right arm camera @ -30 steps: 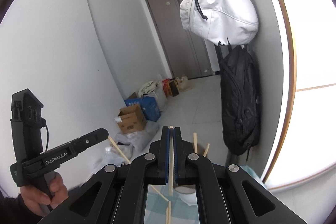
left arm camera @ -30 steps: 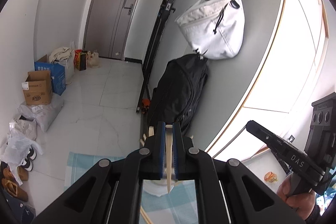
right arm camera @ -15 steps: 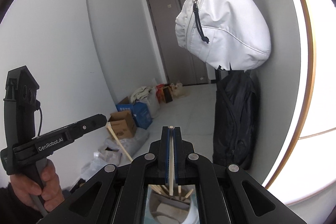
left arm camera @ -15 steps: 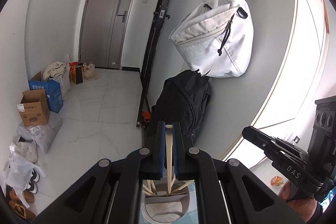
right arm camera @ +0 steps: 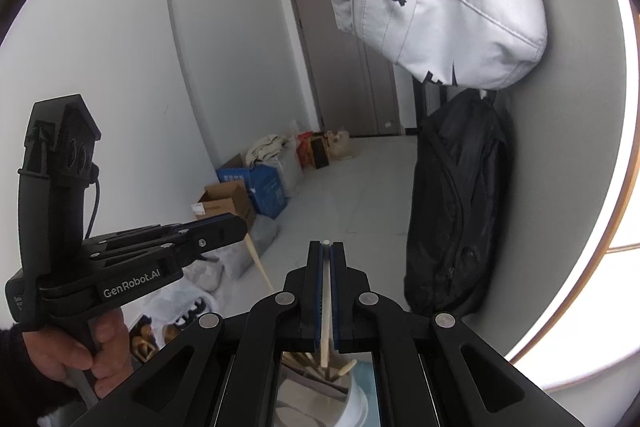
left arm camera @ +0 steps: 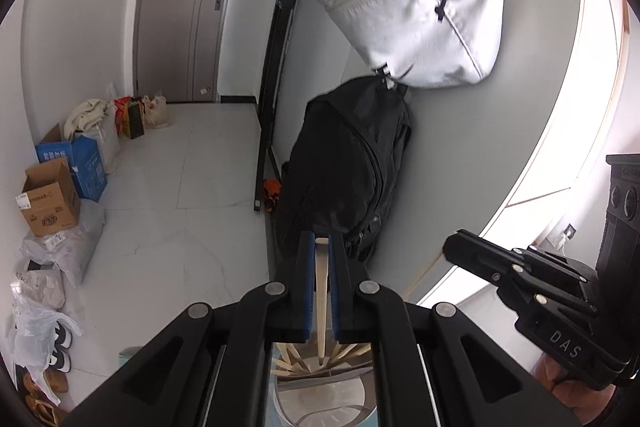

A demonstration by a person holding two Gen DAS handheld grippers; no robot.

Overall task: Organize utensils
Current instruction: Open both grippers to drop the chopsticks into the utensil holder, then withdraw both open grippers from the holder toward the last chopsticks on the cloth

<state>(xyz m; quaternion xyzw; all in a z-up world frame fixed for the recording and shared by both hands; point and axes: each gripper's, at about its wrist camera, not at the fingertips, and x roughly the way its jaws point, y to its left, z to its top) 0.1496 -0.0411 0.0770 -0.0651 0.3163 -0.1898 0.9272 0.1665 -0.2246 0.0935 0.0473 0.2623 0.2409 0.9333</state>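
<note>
1. Chopstick (left arm camera: 321,291) clamped between the blue pads of the left gripper (left arm camera: 321,247), standing about upright, thin tip hanging just over the holder (left arm camera: 320,393) below.
2. Second chopstick (right arm camera: 326,303) pinched the same way in the right gripper (right arm camera: 326,247), lower end down among the sticks already in the holder (right arm camera: 352,397).
3. Both sets of tongs squeezed narrow, nothing but a stick between the pads.
4. Holder sitting right under the fingers in both views, whitish with a grey band, mostly hidden by the black linkages. A fan of pale sticks (left arm camera: 352,351) poking out of it at angles.
5. Bit of pale blue cloth (right arm camera: 366,393) showing just beside the holder.
6. From the left view, right gripper (left arm camera: 460,251) off to the right, held by a hand (left arm camera: 576,387) at the bottom corner, a thin stick hanging below its tip.
7. From the right view, left gripper (right arm camera: 236,227) off to the left with its stick (right arm camera: 258,261) slanting down, hand (right arm camera: 72,359) wrapped around the grip.
8. Further out: black backpack (left arm camera: 352,163) on the floor against the grey wall, white bag (left arm camera: 420,3) hanging above it.
9. Black stand (left arm camera: 276,67) leaning left of the backpack, grey door (left arm camera: 180,7) at the far end.
10. Along the left wall: cardboard box (left arm camera: 48,203), blue box (left arm camera: 80,159), plastic bags (left arm camera: 36,327) and shoes (left arm camera: 60,351).
</note>
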